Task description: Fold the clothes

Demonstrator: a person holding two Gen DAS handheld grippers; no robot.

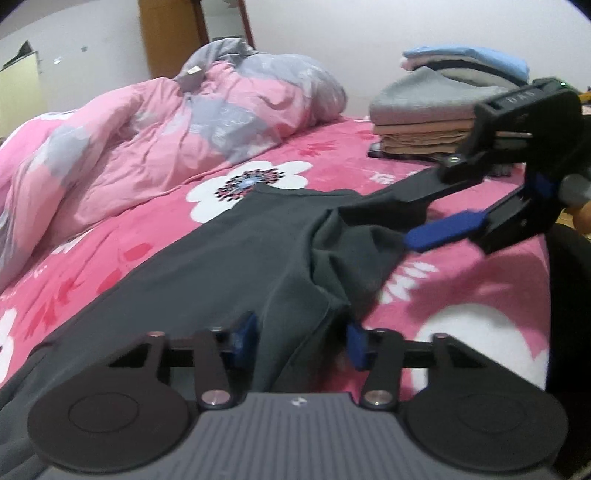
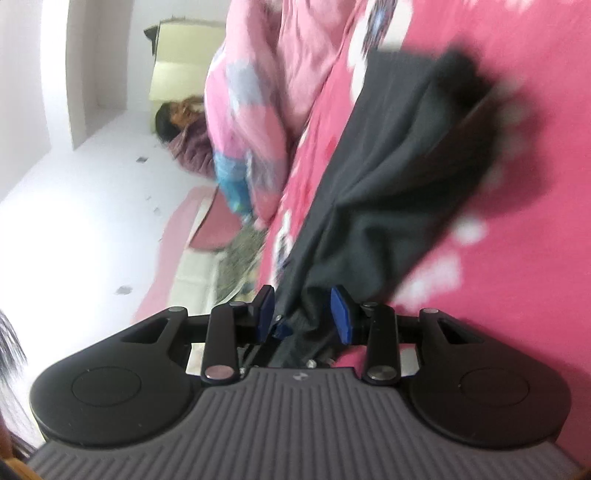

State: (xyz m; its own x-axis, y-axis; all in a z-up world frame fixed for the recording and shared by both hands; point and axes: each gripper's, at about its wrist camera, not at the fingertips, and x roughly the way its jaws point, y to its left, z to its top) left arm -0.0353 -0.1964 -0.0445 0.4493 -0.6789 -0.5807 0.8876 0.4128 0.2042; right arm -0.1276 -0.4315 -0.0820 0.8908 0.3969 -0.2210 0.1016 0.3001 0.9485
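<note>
Pink floral bedspread (image 1: 480, 280) under dark garment (image 1: 229, 258), both tools (left (image 1: 301, 341), right (image 2: 304, 314)) clamped on its folds.

White walls (image 1: 92, 33); wooden door (image 1: 173, 33) at 11 o'clock; bed (image 1: 480, 295) under pink floral sheet; rumpled pink quilt (image 1: 147, 122) at 10 o'clock.

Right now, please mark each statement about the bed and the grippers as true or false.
1. The dark grey garment lies on a plain white sheet. False: the bedsheet is pink with white flowers.
2. Garment cloth sits between the left gripper pads. True.
3. The right gripper touches the quilt. False: it is at the garment; the pink quilt lies apart, further back.
4. A stack of folded clothes stands on the bed. True.
</note>
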